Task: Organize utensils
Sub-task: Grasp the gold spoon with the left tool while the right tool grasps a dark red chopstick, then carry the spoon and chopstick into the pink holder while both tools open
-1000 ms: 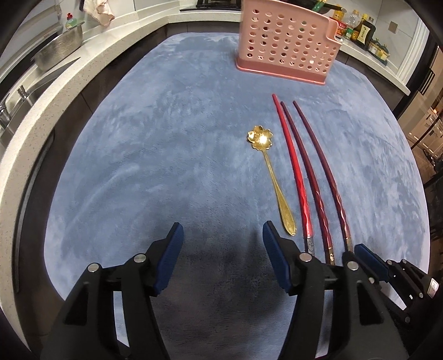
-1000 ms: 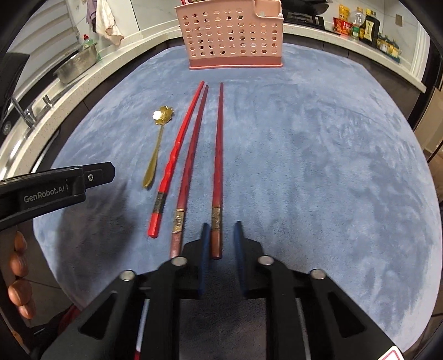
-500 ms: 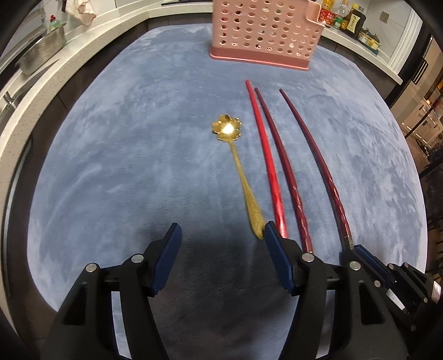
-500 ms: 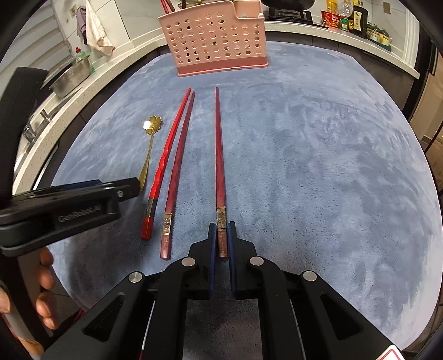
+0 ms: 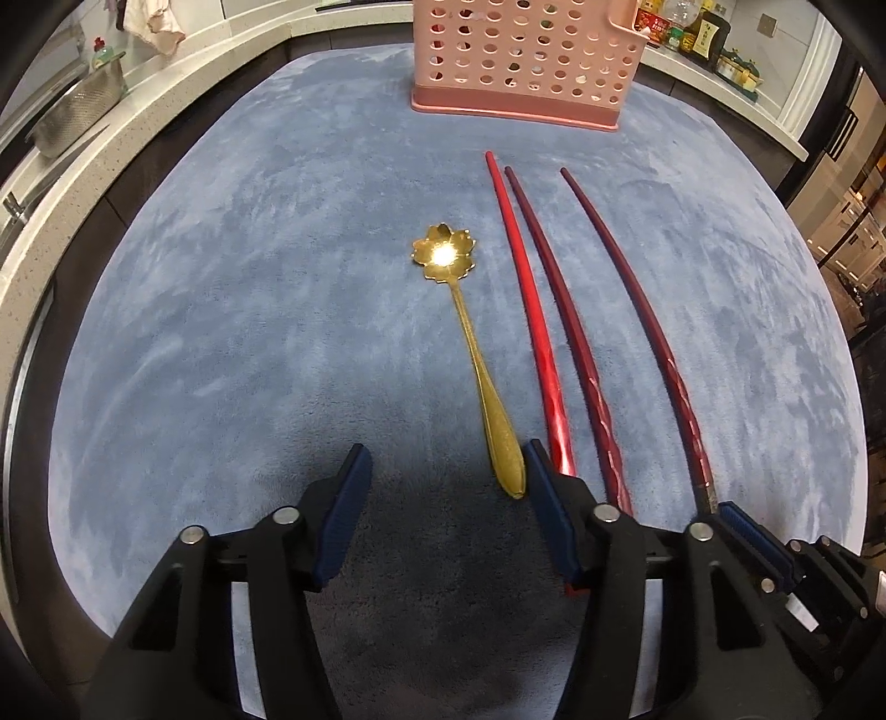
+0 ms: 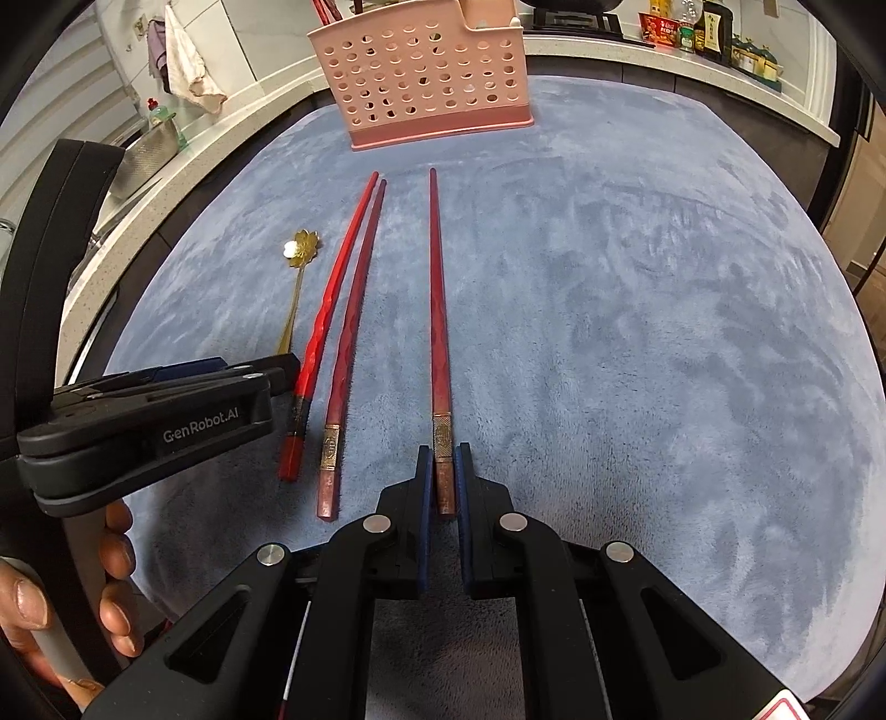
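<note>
Step in hand: pick-up of one chopstick. The right gripper is clenched on the butt end of the dark red chopstick, which lies apart from the others and points at the pink perforated utensil basket. Whether that end has left the blue mat cannot be told.

The left gripper is released, jaws wide, just above the mat near its front edge. The handle tip of the gold flower-shaped spoon lies just inside its right finger. Judgement: this gripper is lining up on the spoon but has not closed.

On the mat between spoon and gripped chopstick: a bright red chopstick and a maroon chopstick, tips touching or nearly so.

Next move, as judged: lift the gripped end, tilt the chopstick upright, carry it to the basket at the far edge and lower it tip first.

Basket contents: red stick ends project at its rear left corner; the interior is otherwise unseen.
</note>
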A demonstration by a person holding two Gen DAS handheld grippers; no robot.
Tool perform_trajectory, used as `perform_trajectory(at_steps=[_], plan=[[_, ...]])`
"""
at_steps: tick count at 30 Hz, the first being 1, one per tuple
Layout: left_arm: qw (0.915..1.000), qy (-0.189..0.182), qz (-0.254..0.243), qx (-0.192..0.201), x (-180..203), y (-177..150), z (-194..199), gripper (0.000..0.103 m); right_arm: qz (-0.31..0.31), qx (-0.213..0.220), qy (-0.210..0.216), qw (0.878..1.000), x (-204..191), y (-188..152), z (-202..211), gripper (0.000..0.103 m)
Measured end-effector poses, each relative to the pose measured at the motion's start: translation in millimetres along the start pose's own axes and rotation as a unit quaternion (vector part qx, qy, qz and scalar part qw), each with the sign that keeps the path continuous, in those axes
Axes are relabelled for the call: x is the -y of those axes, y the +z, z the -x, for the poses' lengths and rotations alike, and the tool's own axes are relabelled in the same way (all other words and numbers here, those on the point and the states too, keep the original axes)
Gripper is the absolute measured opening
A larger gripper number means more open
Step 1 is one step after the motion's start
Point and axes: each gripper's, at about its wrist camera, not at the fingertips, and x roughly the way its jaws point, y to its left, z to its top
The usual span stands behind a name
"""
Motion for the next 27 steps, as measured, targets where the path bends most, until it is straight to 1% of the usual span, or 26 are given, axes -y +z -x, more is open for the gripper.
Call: perform_trajectory(at_steps=[3, 5, 6, 8, 9, 16, 22, 24, 26, 27], plan=[[1.0, 0.003, -0.003, 0.004, 0, -2, 2, 0.043, 0.0, 0.0, 0.0, 1.0, 0, 0, 0, 0.008], [1.0, 0.003, -0.004, 0.005, -1, -3, 3, 0.03, 0.001, 0.0, 0.0, 1.0, 0, -1, 0, 0.008], [1.0, 0.001, -0.005, 0.006, -2, -4, 5, 0.027, 0.001, 0.0, 0.0, 1.0, 0, 0, 0, 0.008], [1.0, -0.001, -0.005, 0.006, -4, -4, 5, 0.014, 0.002, 0.0, 0.0, 1.0, 0, 0, 0, 0.008], [1.0, -0.003, -0.005, 0.006, -5, -4, 5, 0.012, 0.002, 0.0, 0.0, 1.0, -1, 0, 0, 0.008], [0.9999, -0.015, 0.002, 0.0, -10, -4, 10, 0.012, 0.009, 0.014, 0.002, 1.0, -5, 2, 13, 0.007], [0.9997, -0.018, 0.005, 0.014, -11, 0, 28, 0.01, 0.001, 0.037, 0.008, 0.999, -3, 12, 34, 0.007], [0.9994, -0.021, 0.009, 0.025, -13, 4, 39, 0.008, -0.002, 0.047, 0.011, 0.999, -3, 18, 42, 0.007], [0.9991, -0.024, 0.012, 0.032, -16, 9, 47, 0.002, -0.005, 0.058, 0.014, 0.998, -3, 24, 52, 0.007], [0.9989, -0.025, 0.016, 0.036, -18, 13, 52, 0.001, -0.006, 0.063, 0.015, 0.998, -3, 26, 56, 0.007]])
